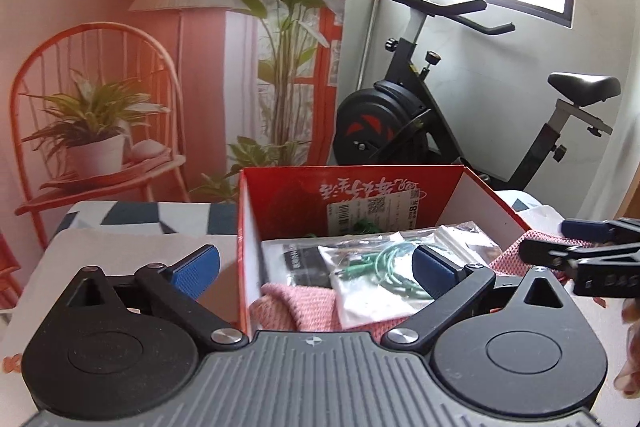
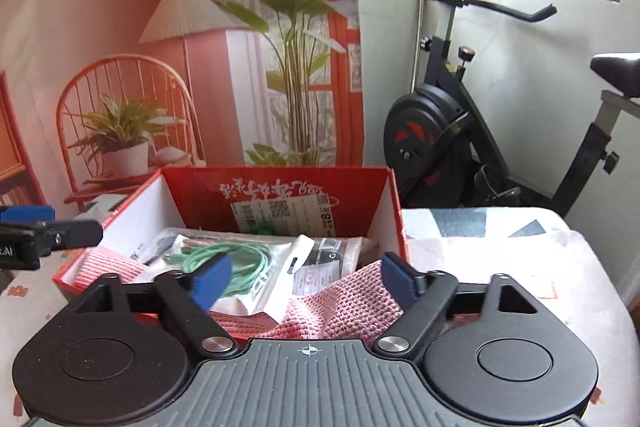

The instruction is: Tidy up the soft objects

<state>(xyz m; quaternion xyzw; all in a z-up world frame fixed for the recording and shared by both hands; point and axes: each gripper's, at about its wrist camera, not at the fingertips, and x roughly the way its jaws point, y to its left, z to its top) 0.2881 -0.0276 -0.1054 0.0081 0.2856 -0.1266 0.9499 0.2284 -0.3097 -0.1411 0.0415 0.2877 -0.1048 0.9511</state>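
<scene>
My left gripper and right gripper both gape wide, holding nothing. The pink knitted cloth lies in the open red cardboard box at frame centre, draped over its near rim beside bagged green cables.

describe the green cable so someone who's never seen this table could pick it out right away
Find the open red cardboard box on the patterned tabletop, in front of the exercise bike. Inside, among flat plastic packets above a pink knitted cloth, lies the green cable, coiled in a clear bag. It is the only mint-green looped cord; the neighbouring packets look white, black or silvery.
</scene>
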